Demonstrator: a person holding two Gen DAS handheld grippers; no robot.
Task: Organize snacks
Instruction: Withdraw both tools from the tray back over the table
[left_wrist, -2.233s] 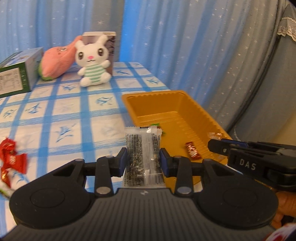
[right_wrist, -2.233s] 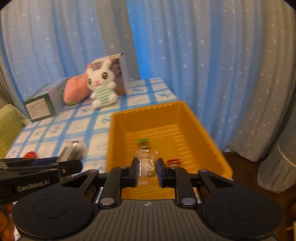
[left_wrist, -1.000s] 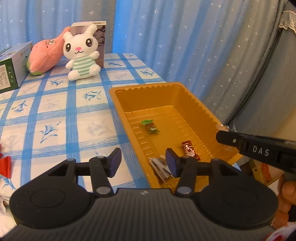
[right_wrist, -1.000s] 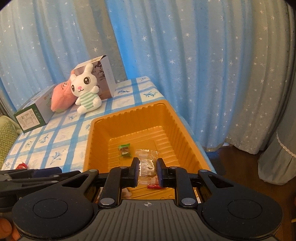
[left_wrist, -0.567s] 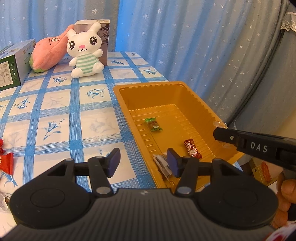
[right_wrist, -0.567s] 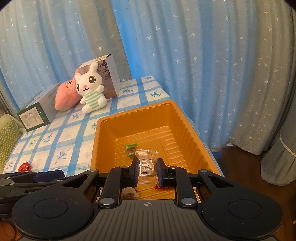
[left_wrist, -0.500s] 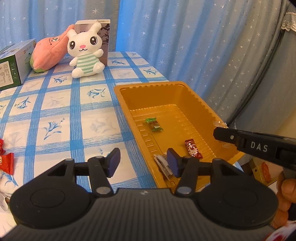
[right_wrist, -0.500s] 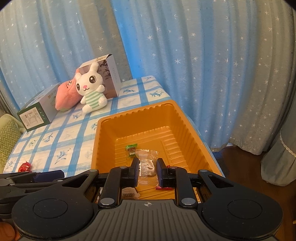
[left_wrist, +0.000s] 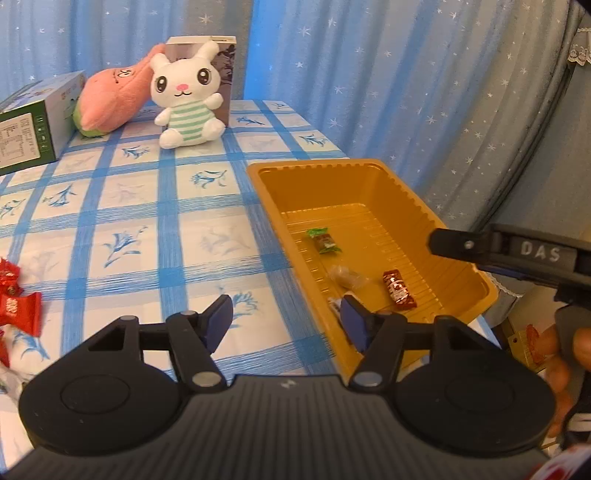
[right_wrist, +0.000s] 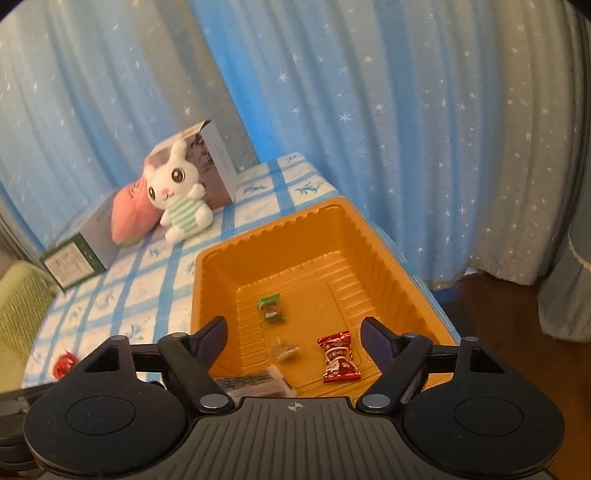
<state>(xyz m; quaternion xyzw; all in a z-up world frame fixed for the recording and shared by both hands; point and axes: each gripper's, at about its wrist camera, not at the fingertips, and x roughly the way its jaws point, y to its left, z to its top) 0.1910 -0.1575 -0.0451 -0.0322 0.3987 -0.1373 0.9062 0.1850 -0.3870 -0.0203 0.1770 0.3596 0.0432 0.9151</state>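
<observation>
Blue curtains (right_wrist: 369, 110) with little white stars hang behind a surface (left_wrist: 147, 229) that wears a blue and white checked cloth with small flowers on it. An orange tray (right_wrist: 399, 273) sits at the edge of that surface, close to the curtains, and you hold both tongs near its front end. Your left tongs (left_wrist: 284, 325) are opening and nothing is between them; one finger is over the cloth and the other is over the tray's near corner. Your right tongs (right_wrist: 293, 338) are opening too, spread wide over the tray, and they hold nothing. Inside the tray you can see four snacks. A green candy (right_wrist: 271, 307) lies near the middle. A red candy (right_wrist: 338, 356) lies closer to you, toward the curtain side. A small clear wrapped snack (right_wrist: 284, 350) lies on the tray floor between those two, just under the gap in your right tongs. A clear packet of dark seeds (right_wrist: 255, 382) lies at the near end of the tray, partly hidden by the tongs. On the cloth, far off to the left side, a few red candies (left_wrist: 16, 299) wait outside the tray. At the back of the surface a white bunny toy (left_wrist: 186, 96) in a green striped shirt sits up against a box (left_wrist: 218, 51), with a pink plush toy (left_wrist: 110, 99) and a green and white box (left_wrist: 33, 122) beside it.
</observation>
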